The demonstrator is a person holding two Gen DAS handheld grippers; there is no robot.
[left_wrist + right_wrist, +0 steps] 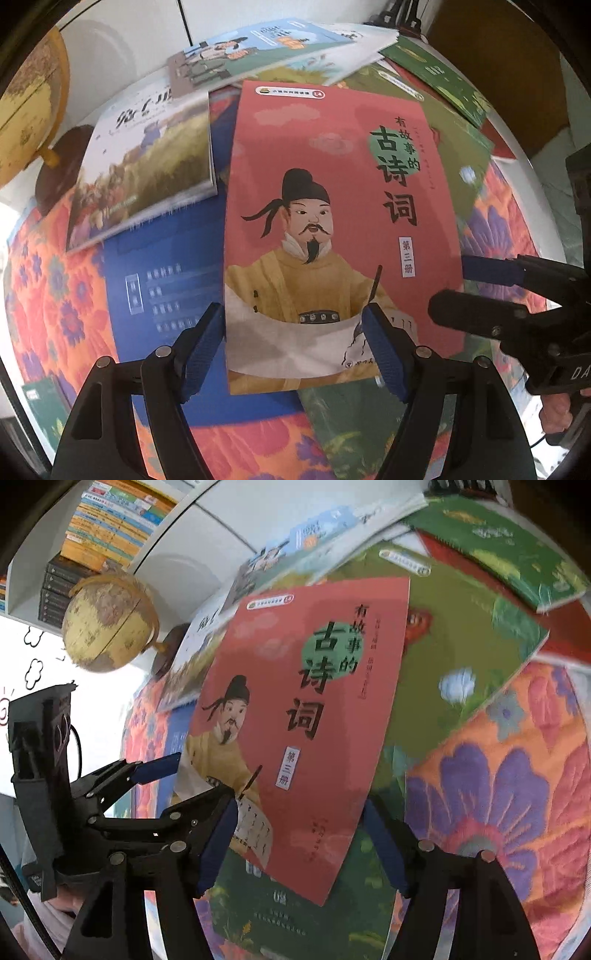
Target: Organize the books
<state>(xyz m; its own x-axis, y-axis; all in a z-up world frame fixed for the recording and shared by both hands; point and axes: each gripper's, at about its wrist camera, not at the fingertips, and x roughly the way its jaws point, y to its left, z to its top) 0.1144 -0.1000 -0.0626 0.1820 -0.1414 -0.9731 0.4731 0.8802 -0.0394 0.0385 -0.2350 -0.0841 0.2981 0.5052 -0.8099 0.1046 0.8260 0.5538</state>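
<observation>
Right now I see the salmon-pink paperback with the yellow-robed poet lying flat atop the scattered books — over a blue book and a green one on the floral-clothed tabletop. Both my left hand-held gripper and right hand-held gripper stand open over its lower edge, gripping nothing.

blue book mostly covered, its print blurred, globe cropped
</observation>
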